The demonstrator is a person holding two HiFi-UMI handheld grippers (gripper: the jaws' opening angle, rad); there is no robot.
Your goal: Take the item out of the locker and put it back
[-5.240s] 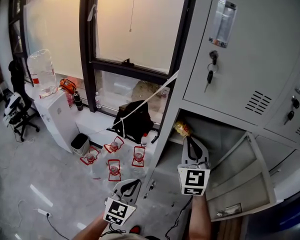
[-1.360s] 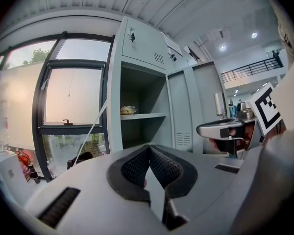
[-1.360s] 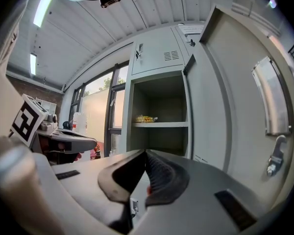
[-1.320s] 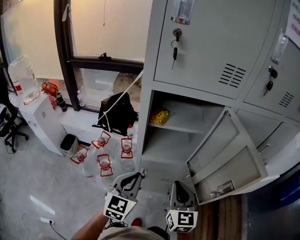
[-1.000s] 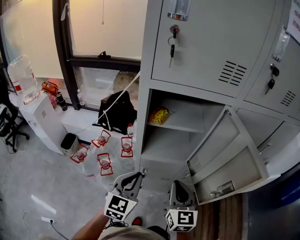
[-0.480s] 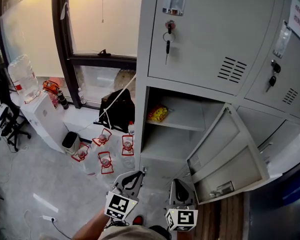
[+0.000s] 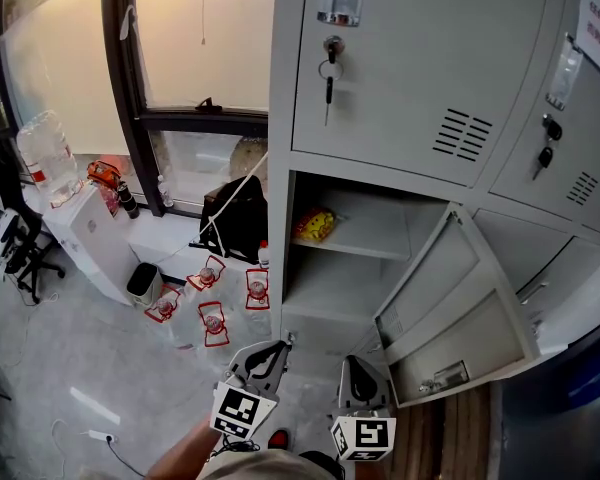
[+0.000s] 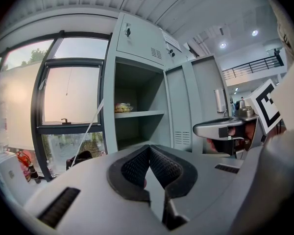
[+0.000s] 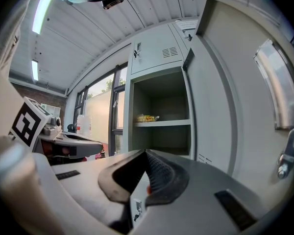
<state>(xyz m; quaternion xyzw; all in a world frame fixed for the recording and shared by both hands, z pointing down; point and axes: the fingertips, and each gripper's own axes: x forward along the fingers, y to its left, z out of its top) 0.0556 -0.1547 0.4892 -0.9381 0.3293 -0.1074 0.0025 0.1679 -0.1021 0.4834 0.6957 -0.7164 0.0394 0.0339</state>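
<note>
A yellow and red snack bag (image 7: 315,225) lies on the upper shelf of the open locker (image 7: 380,268), at the shelf's left end. It also shows as a small packet, the snack bag (image 8: 122,107) in the left gripper view and the snack bag (image 9: 147,117) in the right gripper view. Both grippers hang low in front of the locker, well short of the shelf. My left gripper (image 7: 278,348) is shut with nothing in it, its tips meeting (image 8: 148,149). My right gripper (image 7: 355,364) is also shut and empty (image 9: 146,153).
The locker door (image 7: 460,308) swings out to the right, near my right gripper. Keys hang from the closed locker above (image 7: 328,73). Left of the lockers are a window, a black bag (image 7: 235,218), several red-framed bottles (image 7: 212,318) on the floor and a small bin (image 7: 140,283).
About five seconds ago my right gripper was up at the shelf beside the snack bag; it now hangs low and empty. Over the last second only the head view shifted slightly.
</note>
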